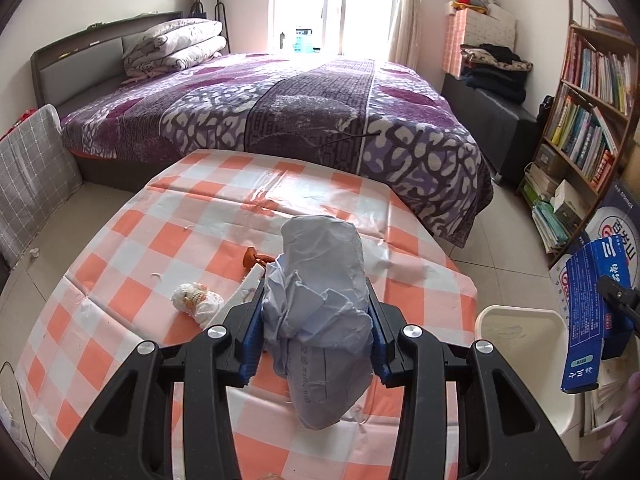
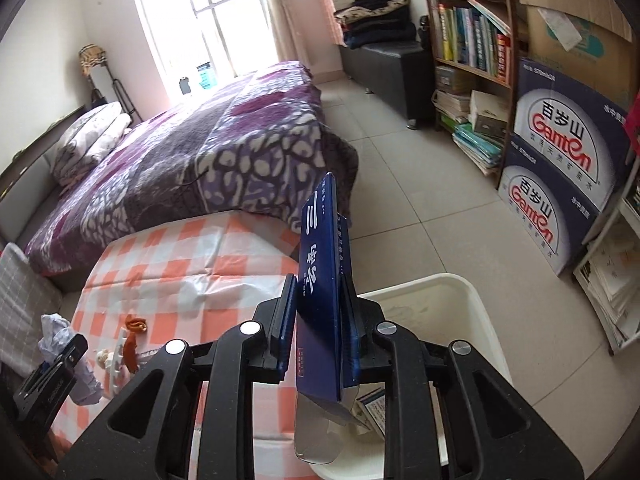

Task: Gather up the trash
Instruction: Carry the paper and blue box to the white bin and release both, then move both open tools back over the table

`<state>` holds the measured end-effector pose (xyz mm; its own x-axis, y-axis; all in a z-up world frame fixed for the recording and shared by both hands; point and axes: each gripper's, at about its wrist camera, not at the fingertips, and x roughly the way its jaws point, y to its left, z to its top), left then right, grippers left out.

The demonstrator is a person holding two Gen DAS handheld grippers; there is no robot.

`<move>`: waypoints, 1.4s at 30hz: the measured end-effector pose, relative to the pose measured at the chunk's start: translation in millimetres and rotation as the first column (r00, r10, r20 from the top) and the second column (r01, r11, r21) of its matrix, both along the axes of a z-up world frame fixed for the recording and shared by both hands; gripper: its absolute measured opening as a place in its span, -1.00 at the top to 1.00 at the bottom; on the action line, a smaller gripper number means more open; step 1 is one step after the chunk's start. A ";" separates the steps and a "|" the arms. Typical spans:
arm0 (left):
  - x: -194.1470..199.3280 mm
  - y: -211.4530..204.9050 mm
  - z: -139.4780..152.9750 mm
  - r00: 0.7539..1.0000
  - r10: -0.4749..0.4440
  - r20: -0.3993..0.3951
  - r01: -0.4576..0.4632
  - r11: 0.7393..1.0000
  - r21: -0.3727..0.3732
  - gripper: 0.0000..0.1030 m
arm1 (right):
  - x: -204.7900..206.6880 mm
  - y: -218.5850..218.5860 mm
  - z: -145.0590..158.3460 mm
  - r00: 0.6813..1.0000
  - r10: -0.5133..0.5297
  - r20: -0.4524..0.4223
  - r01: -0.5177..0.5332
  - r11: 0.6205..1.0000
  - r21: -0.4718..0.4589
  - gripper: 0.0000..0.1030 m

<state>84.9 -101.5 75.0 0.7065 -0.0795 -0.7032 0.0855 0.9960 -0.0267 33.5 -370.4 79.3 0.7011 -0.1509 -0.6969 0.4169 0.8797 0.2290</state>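
The left gripper [image 1: 316, 320] is clamping a crumpled wad of pale blue-grey paper [image 1: 320, 304] between its blue pads, holding it above the table covered in an orange-and-white checked cloth [image 1: 132, 248]. The wad is bulging well above and below the jaws.

The right gripper [image 2: 320, 328] is holding a flat dark blue carton with white characters [image 2: 322, 280] upright on its edge, with the carton filling the narrow space between the two pads. The carton's lower end is hanging above the near corner of a white plastic bin [image 2: 472, 304] that is standing on the tiled floor just beside the table. Inside the bin, a small printed box or packet [image 2: 372, 408] is lying at the bottom, partly hidden behind the gripper, and a curved clear plastic piece [image 2: 316, 440] is showing just below the carton; whether it belongs to the carton cannot be told.

More trash is lying on the cloth: a balled white tissue with yellowish marks [image 1: 198, 300], an orange-brown scrap [image 1: 252, 258] and a white strip [image 1: 250, 286] next to it.

Two stacked dark blue Ganten water cases [image 2: 560, 184] are standing on the floor beyond the bin, beside a bookshelf [image 2: 468, 28].
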 end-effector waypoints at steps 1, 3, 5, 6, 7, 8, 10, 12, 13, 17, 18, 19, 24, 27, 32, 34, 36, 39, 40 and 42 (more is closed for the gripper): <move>-0.3 -3.6 -0.7 1.000 -0.006 -0.001 0.006 1.000 0.002 0.17 | -2.6 -4.6 -0.8 1.000 -0.016 -0.006 0.016 1.000 0.004 0.54; -1.4 -10.7 -2.1 1.000 -0.019 -0.003 0.019 1.000 0.006 0.17 | -7.5 -14.0 -1.7 0.999 -0.044 -0.012 0.045 0.999 0.003 0.44; -2.5 -17.9 -3.1 0.999 -0.032 -0.006 0.032 0.999 0.007 0.17 | -11.1 -22.0 -1.5 0.998 -0.069 -0.015 0.068 0.998 -0.011 0.33; -3.1 -21.4 -3.4 0.999 -0.039 -0.007 0.039 0.999 0.007 0.17 | -14.2 -25.3 -0.8 0.997 -0.079 -0.010 0.079 0.997 -0.018 0.24; -3.3 -24.9 -3.4 0.999 -0.046 -0.008 0.046 0.999 0.006 0.17 | -16.9 -28.3 -0.4 0.996 -0.088 -0.005 0.088 0.996 -0.023 0.19; -3.9 -29.0 -3.5 0.999 -0.054 -0.010 0.054 0.999 0.005 0.17 | -19.2 -30.5 0.8 0.996 -0.094 0.000 0.094 0.995 -0.030 0.08; -5.1 -36.8 -3.2 0.998 -0.068 -0.010 0.068 0.998 0.002 0.17 | -23.5 -34.5 3.4 0.994 -0.107 0.012 0.108 0.993 -0.052 -0.14; -6.6 -45.7 -2.3 0.996 -0.084 -0.012 0.084 0.996 -0.005 0.17 | -28.3 -38.8 6.3 0.992 -0.126 0.028 0.127 0.989 -0.074 -0.35; -7.5 -50.2 -1.8 0.995 -0.095 -0.014 0.094 0.995 -0.012 0.17 | -30.4 -40.5 8.3 0.991 -0.133 0.033 0.136 0.987 -0.084 -0.40; -10.8 -70.1 0.3 0.989 -0.145 -0.030 0.143 0.988 -0.052 0.17 | -38.9 -52.3 13.4 0.983 -0.173 0.056 0.178 0.979 -0.097 -0.64; -11.2 -75.8 0.5 0.986 -0.162 -0.038 0.159 0.985 -0.069 0.17 | -41.1 -55.9 14.4 0.982 -0.180 0.061 0.185 0.978 -0.097 -0.65; -11.2 -82.2 0.1 0.982 -0.182 -0.051 0.177 0.980 -0.090 0.17 | -43.1 -58.5 15.5 0.980 -0.188 0.065 0.193 0.977 -0.095 -0.67; -16.4 -112.1 -6.0 0.953 -0.281 -0.115 0.256 0.948 -0.188 0.17 | -51.2 -72.4 17.6 0.972 -0.221 0.076 0.227 0.971 -0.082 -0.74; -21.1 -130.9 -10.3 0.932 -0.331 -0.144 0.295 0.928 -0.228 0.17 | -55.5 -80.2 17.7 0.968 -0.236 0.081 0.242 0.968 -0.074 -0.78; -25.7 -156.2 -20.7 0.889 -0.408 -0.206 0.336 0.889 -0.310 0.16 | -61.2 -90.7 17.9 0.962 -0.261 0.086 0.266 0.963 -0.050 -0.81; -27.5 -164.3 -25.3 0.866 -0.442 -0.234 0.347 0.868 -0.355 0.16 | -63.0 -95.3 17.7 0.959 -0.270 0.087 0.274 0.961 -0.038 -0.82; -28.5 -171.8 -30.3 0.836 -0.483 -0.262 0.355 0.838 -0.414 0.14 | -64.4 -98.5 17.6 0.957 -0.275 0.087 0.278 0.960 -0.026 -0.83; -28.5 -177.7 -38.8 0.793 -0.522 -0.312 0.334 0.803 -0.494 -0.16 | -65.8 -101.7 18.4 0.955 -0.281 0.091 0.283 0.959 -0.008 -0.84; -28.3 -176.6 -41.2 0.790 -0.521 -0.324 0.318 0.800 -0.509 -0.29 | -66.0 -102.6 19.0 0.954 -0.283 0.094 0.285 0.959 -0.003 -0.85; -25.9 -173.8 -42.5 0.784 -0.515 -0.347 0.302 0.804 -0.512 -0.30 | -64.8 -103.6 20.8 0.954 -0.283 0.097 0.284 0.959 0.009 -0.86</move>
<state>59.0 -275.4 32.5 0.1479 -0.6364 -0.7570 0.3536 0.7489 -0.5605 -31.3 -473.9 100.1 0.6924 -0.3567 -0.6272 0.6257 0.7297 0.2757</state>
